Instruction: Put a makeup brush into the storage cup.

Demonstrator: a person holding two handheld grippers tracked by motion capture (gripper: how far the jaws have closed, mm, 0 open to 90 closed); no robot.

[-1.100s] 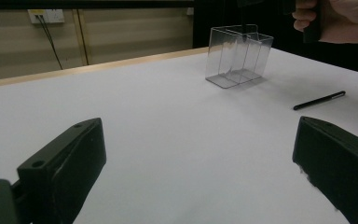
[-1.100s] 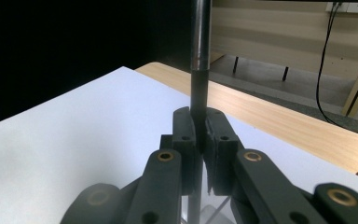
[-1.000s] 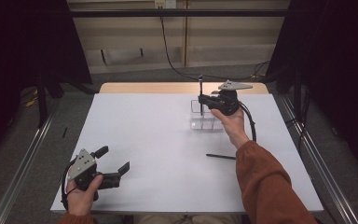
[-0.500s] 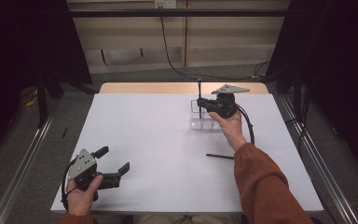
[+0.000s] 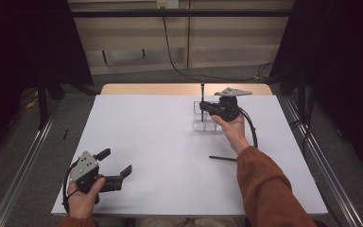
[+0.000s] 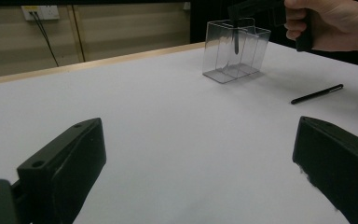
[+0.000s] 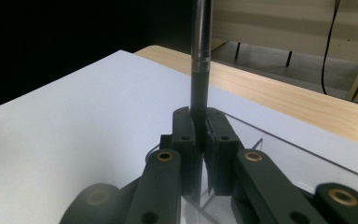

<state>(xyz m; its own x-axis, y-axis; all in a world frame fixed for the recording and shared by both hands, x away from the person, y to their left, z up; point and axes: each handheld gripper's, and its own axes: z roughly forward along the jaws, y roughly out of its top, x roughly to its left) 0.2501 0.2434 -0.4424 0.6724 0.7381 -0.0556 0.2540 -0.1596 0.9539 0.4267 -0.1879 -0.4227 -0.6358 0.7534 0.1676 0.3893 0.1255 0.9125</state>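
My right gripper (image 5: pixel 203 107) is shut on a black pen (image 5: pixel 202 92), which it holds upright over a clear plastic container (image 5: pixel 203 125) at the far right of the white table (image 5: pixel 170 142). In the right gripper view the jaws (image 7: pixel 200 128) pinch the pen (image 7: pixel 200 51) above the container's rim (image 7: pixel 265 140). From the left gripper view, the pen's lower end (image 6: pixel 237 43) hangs inside the container (image 6: pixel 223 60), above its floor. A second black pen (image 5: pixel 223 158) lies flat on the table. My left gripper (image 5: pixel 118 161) rests open and empty near the front left edge.
The container has several compartments. The loose pen (image 6: pixel 317 94) lies between the container and the person's right sleeve (image 5: pixel 269 189). A bare wooden strip (image 5: pixel 179 89) runs along the table's far edge. Metal rails flank the table on both sides.
The right gripper has sunk slightly with the pen over the container. The left gripper has kept still.
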